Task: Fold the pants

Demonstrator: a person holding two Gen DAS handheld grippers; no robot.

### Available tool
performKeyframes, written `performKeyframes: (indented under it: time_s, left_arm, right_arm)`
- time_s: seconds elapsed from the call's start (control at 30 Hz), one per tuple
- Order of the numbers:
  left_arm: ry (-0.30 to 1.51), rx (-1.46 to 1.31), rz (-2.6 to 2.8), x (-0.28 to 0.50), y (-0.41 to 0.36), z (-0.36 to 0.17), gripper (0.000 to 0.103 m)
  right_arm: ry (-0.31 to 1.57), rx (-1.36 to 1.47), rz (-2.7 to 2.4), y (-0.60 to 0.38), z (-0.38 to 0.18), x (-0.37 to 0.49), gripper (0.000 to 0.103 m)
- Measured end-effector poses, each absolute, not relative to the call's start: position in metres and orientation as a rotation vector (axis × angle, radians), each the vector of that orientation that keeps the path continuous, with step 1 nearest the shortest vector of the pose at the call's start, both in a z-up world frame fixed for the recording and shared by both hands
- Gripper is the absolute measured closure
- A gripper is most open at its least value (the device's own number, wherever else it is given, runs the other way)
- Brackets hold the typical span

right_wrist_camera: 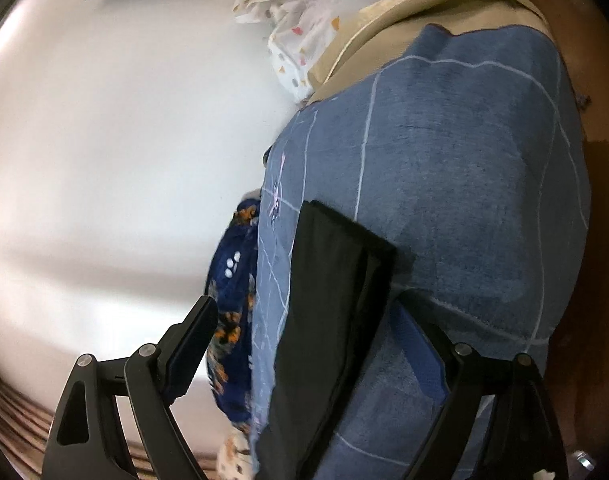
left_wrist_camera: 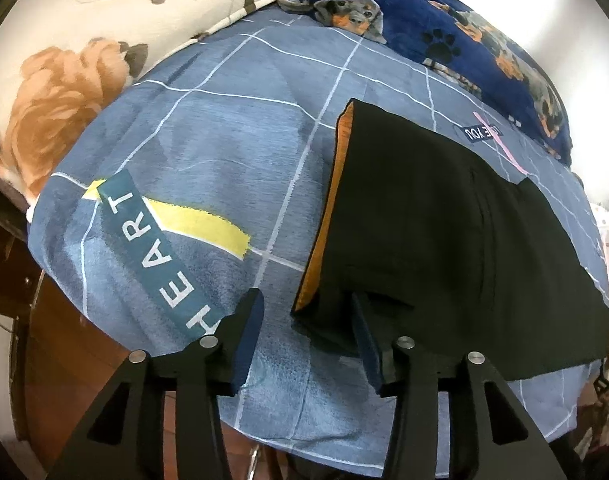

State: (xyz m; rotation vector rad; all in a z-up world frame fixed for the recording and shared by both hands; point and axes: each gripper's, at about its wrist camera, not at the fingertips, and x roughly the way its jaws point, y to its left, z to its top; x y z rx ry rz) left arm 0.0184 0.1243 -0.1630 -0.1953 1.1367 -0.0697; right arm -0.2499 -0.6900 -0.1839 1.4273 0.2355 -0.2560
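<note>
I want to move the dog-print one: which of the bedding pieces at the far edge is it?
The navy blanket at top right, with dog faces and paw prints; the cream cover at left carries orange flowers.

The pants point(left_wrist_camera: 444, 220) were matt black cloth; the sheet point(left_wrist_camera: 224, 152) was soft printed cotton; the blanket point(left_wrist_camera: 444, 32) looked fleecy.

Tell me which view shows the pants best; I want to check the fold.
The left wrist view: the pants lie spread on the sheet, folded, an orange edge showing. The right wrist view shows them only edge-on, as a narrow black strip.
</note>
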Motion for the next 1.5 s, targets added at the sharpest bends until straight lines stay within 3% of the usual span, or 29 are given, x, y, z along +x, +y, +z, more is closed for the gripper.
performKeyframes:
  time_s: [0.17,0.27,0.37,0.47,0.53,0.57,0.6,0.8,1.0,1.1,1.5]
  left_arm:
    - [1.128,-0.207,-0.059,0.018,0.127,-0.164,0.051]
    - [1.124,-0.202,-0.053,0.017,0.126,-0.164,0.049]
    - [1.121,-0.206,-0.049,0.016,0.126,-0.164,0.048]
    - [1.121,-0.211,-0.046,0.016,0.127,-0.165,0.047]
    - [1.119,-0.208,-0.045,0.016,0.128,-0.165,0.046]
    - [1.119,-0.207,-0.044,0.016,0.128,-0.165,0.045]
    - [1.119,-0.207,-0.042,0.016,0.128,-0.165,0.045]
    - [1.102,-0.213,-0.023,0.015,0.132,-0.154,0.045]
    - [0.944,-0.146,0.017,0.005,0.118,-0.103,0.045]
    - [0.936,-0.161,-0.050,0.005,0.099,-0.089,0.036]
    - [0.991,-0.092,-0.249,-0.005,0.026,-0.107,0.035]
  right_arm:
    - [0.230,1.386,-0.214,-0.684,-0.180,-0.249,0.016]
    - [0.202,1.373,-0.185,-0.685,-0.173,-0.246,0.026]
    - [0.298,1.332,-0.200,-0.684,-0.171,-0.232,0.026]
    - [0.329,1.318,-0.211,-0.684,-0.174,-0.222,0.034]
    - [0.364,1.299,-0.246,-0.685,-0.172,-0.218,0.047]
    - [0.414,1.274,-0.280,-0.684,-0.172,-0.213,0.073]
    - [0.479,1.250,-0.321,-0.684,-0.174,-0.208,0.093]
    - [0.534,1.208,-0.386,-0.681,-0.165,-0.199,0.093]
    - [0.508,1.140,-0.358,-0.663,-0.131,-0.187,0.093]
    - [0.523,1.073,-0.324,-0.647,-0.113,-0.174,0.093]
    - [0.655,0.982,-0.142,-0.559,-0.106,-0.119,0.093]
